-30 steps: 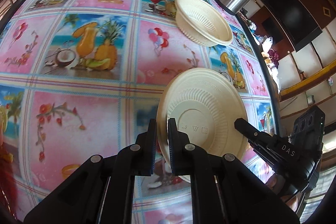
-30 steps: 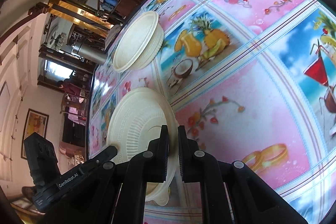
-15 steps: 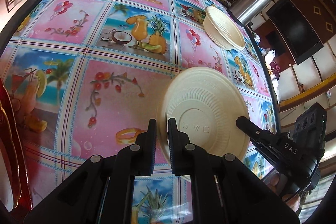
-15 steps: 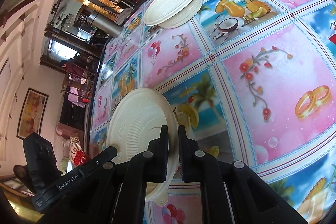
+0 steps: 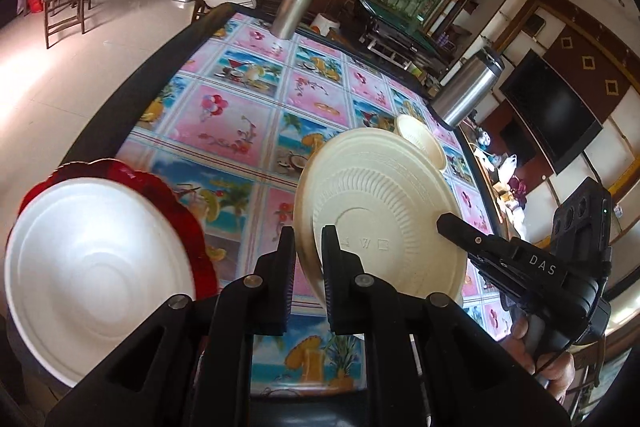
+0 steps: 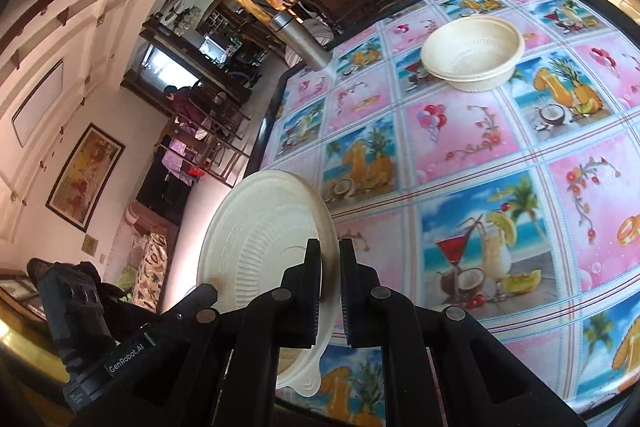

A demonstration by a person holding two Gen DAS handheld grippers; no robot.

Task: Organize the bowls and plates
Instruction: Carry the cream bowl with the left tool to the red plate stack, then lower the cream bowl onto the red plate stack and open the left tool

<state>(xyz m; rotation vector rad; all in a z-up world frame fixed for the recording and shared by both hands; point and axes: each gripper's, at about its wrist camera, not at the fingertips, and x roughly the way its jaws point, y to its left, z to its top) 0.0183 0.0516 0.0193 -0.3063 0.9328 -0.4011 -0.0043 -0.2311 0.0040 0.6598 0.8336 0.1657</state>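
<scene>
I hold one cream plate (image 5: 380,211) between both tools, lifted above the desk (image 5: 248,115). It is round, matte, pulp-like, with fine radial ribs around a flat centre and a small tab on its rim. My left hand-held gripper (image 5: 308,247) is pinched narrow on the plate's near edge; my right hand-held gripper (image 6: 329,259) is pinched narrow on the opposite edge, so the plate stands tilted on its side between them. Near the desk's far edge sit stacked cream bowls (image 6: 472,55), ribbed like the plate. At my left lies a smooth white foam plate (image 5: 96,263) resting on a glossy red scalloped plate (image 5: 176,199). The desk wears a shiny plastic cloth of pink and blue squares printed with fruit drinks. Two steel flasks (image 5: 468,95) stand at its far edge. Behind: wooden chairs, a tiled floor, a dark screen.
</scene>
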